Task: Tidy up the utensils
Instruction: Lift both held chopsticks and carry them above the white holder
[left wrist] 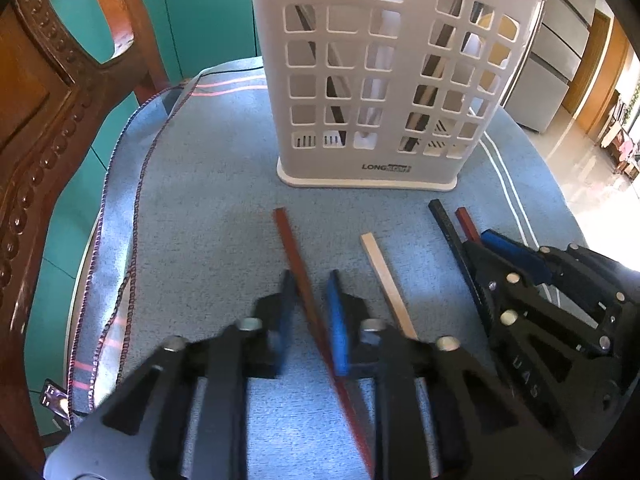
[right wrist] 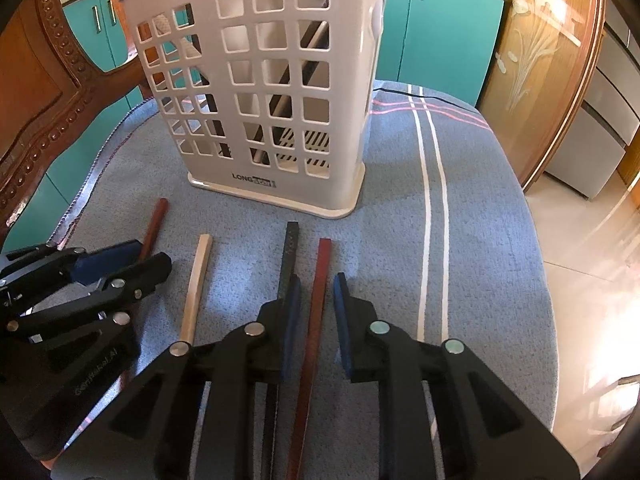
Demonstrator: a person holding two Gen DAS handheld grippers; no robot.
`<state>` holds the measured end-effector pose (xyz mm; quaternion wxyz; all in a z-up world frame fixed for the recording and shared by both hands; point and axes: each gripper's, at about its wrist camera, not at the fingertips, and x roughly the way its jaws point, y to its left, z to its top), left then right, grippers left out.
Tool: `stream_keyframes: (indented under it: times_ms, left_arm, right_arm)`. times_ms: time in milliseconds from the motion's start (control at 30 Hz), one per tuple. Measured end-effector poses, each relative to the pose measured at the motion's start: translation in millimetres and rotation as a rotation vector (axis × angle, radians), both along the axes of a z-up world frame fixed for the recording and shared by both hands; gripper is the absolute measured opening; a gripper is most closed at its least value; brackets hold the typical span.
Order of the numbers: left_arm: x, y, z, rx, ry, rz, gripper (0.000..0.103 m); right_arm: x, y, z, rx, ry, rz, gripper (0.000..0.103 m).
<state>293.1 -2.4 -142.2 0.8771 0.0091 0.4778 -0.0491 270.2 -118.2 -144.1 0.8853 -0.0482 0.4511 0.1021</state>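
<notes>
Blue cloth [right wrist: 480, 240] carries white holder [right wrist: 260, 80]; four chopsticks [right wrist: 196, 280] in front.

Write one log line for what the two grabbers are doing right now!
left gripper: open around red-brown chopstick | right gripper: open around red chopstick | holder: upright

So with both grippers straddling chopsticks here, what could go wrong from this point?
1. The right gripper straddles the red-brown chopstick, but the black chopstick runs under its left finger; closing may catch both.
2. The left gripper brackets a chopstick lying diagonally, so it could pivot when lifted.
3. The white holder stands close ahead; a tilted stick may hit its wall.
</notes>
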Motion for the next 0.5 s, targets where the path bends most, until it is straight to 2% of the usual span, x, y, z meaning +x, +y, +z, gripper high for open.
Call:
stream_keyframes:
  times_ms: [133, 267, 500]
  left_arm:
    - [-1.8, 5.6, 2.0, -0.030, -0.006, 0.011, 0.007]
    - [-10.3, 9.6, 14.5, -0.041, -0.061, 0.010, 0.007]
    - [-42.2, 16.4, 50.4, -0.095, -0.161, -0.012, 0.007]
  right_arm:
    - [-0.7, -3.8, 1.9, 0.043, 0.008, -0.013, 0.008]
    - [-2.4, -9.9, 8.8, 0.084, 0.001, -0.030, 0.007]
    - [-24.4, -20.3, 47.9, 0.161, -0.082, -0.011, 0.007]
